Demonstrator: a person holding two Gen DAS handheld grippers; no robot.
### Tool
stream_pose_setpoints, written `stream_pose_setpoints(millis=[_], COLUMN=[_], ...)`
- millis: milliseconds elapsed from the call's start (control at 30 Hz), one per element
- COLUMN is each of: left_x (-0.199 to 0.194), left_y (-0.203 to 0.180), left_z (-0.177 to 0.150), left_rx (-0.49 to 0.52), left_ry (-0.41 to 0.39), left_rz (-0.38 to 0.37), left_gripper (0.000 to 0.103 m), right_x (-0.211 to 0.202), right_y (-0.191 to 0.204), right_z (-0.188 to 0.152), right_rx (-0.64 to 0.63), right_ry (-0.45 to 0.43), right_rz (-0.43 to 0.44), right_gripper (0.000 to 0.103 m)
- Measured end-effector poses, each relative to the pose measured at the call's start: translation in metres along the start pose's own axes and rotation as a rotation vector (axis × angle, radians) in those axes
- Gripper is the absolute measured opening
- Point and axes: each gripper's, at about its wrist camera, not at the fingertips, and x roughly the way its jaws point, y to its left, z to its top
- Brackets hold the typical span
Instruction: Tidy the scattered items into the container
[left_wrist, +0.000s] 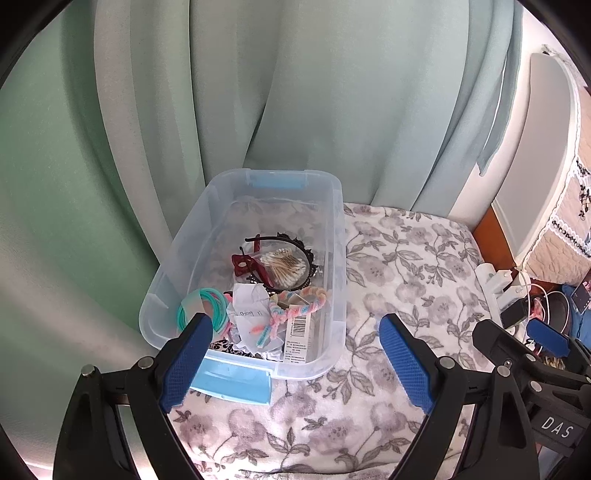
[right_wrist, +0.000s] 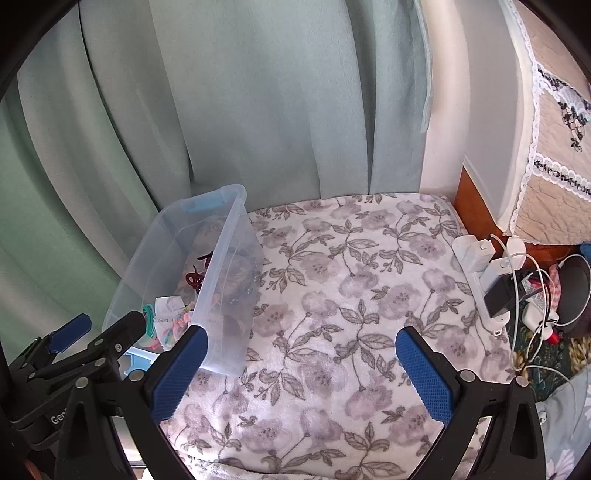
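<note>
A clear plastic container (left_wrist: 336, 258) with blue latches stands on the floral blanket (left_wrist: 406, 266). Inside lie a bag of cotton swabs (left_wrist: 282, 269), a red hair claw (left_wrist: 245, 264), a black headband (left_wrist: 310, 258), teal hair ties (left_wrist: 207, 302), a pastel braided band (left_wrist: 295, 301), a paper note (left_wrist: 251, 310) and a barcode tag (left_wrist: 297, 332). My left gripper (left_wrist: 295, 354) hangs open over the container's near end, nothing between its pads. My right gripper (right_wrist: 301, 369) is open and empty above the bare blanket (right_wrist: 351, 288), right of the container (right_wrist: 221, 280).
Green curtains (left_wrist: 258, 92) hang behind the bed. At the right edge sit a white power strip with chargers (right_wrist: 484, 269), cables (right_wrist: 535, 332) and a dark round object (right_wrist: 576, 291). A lace-trimmed cover (right_wrist: 554, 147) drapes over furniture at the right. Each gripper shows in the other's view.
</note>
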Motion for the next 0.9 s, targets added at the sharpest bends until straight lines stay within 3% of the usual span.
stream_pose_setpoints(millis=[733, 900], left_x=[-0.02, -0.026], left_y=[0.013, 0.015], left_z=[0.001, 0.001], left_rx=[-0.026, -0.018], left_ry=[0.017, 0.011], left_rz=[-0.055, -0.026], left_gripper=[0.092, 0.092], right_x=[-0.03, -0.034], right_y=[0.02, 0.026], right_z=[0.005, 0.007], right_rx=[-0.065, -0.081], right_ry=[-0.04, -0.043], right_rz=[-0.003, -0.013], right_gripper=[0.103, 0.103])
